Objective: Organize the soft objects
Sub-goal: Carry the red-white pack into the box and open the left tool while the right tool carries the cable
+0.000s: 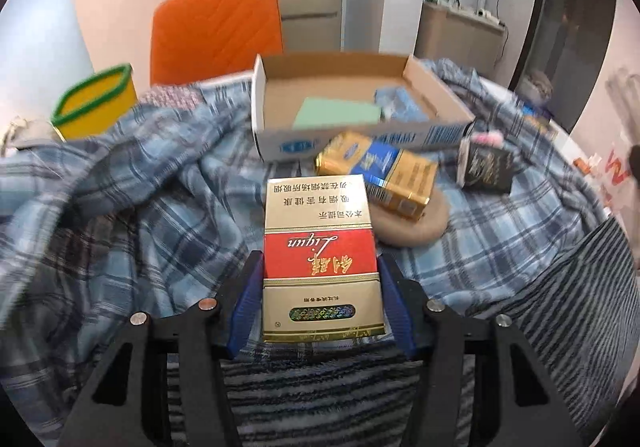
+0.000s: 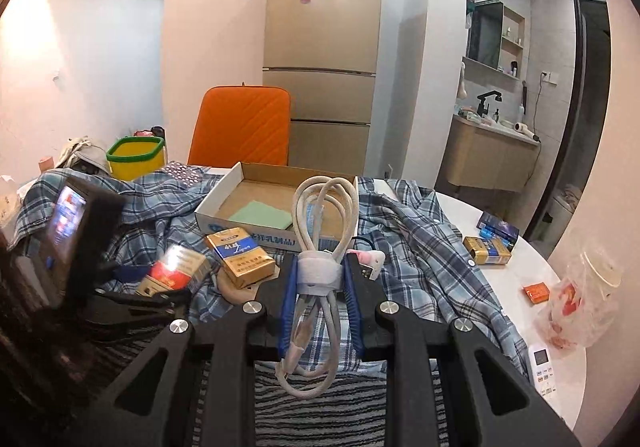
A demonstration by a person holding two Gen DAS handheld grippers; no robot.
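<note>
The left gripper (image 1: 320, 279) is seen closed about halfway on a red and gold cigarette pack (image 1: 320, 259), whose sides are touched by the blue pads (image 1: 246, 311). On the pack the word "Liqun" is read upside down, together with Chinese characters on the gold part. The pack is held above a blue plaid shirt (image 1: 132, 207) that is spread over the worktop (image 2: 532, 259), and the gripper is pointed steeply downward. Just beyond it, a gold and blue cigarette pack (image 1: 384, 175) is lying partly on a round beige pad (image 1: 424, 223), and a black and gold pack (image 1: 486, 167) is standing near the box corner. An open cardboard box (image 1: 264, 95) with blue print on its white wall is placed further back; inside it, one light green flat sheet (image 1: 338, 113) and one pale blue packet (image 1: 400, 105) are seen. The right gripper (image 2: 320, 279) is shut on a coiled white cable (image 2: 324, 215), at the place where the coil is bound by a white strap (image 2: 318, 273); the loops are standing up above the fingers and hanging below them. This gripper is pointed only slightly downward, toward the box. In the right wrist view, two more packs, one gold (image 2: 486, 251) and one blue (image 2: 498, 229), are counted on the bare white worktop, beside one small orange box (image 2: 536, 293). One yellow bin with a green rim (image 2: 136, 159), one orange chair (image 2: 244, 127) and a refrigerator (image 2: 324, 47) with a small brand name, too small to be read, are seen behind. A grey striped cloth (image 1: 320, 399) is lying below both grippers.
</note>
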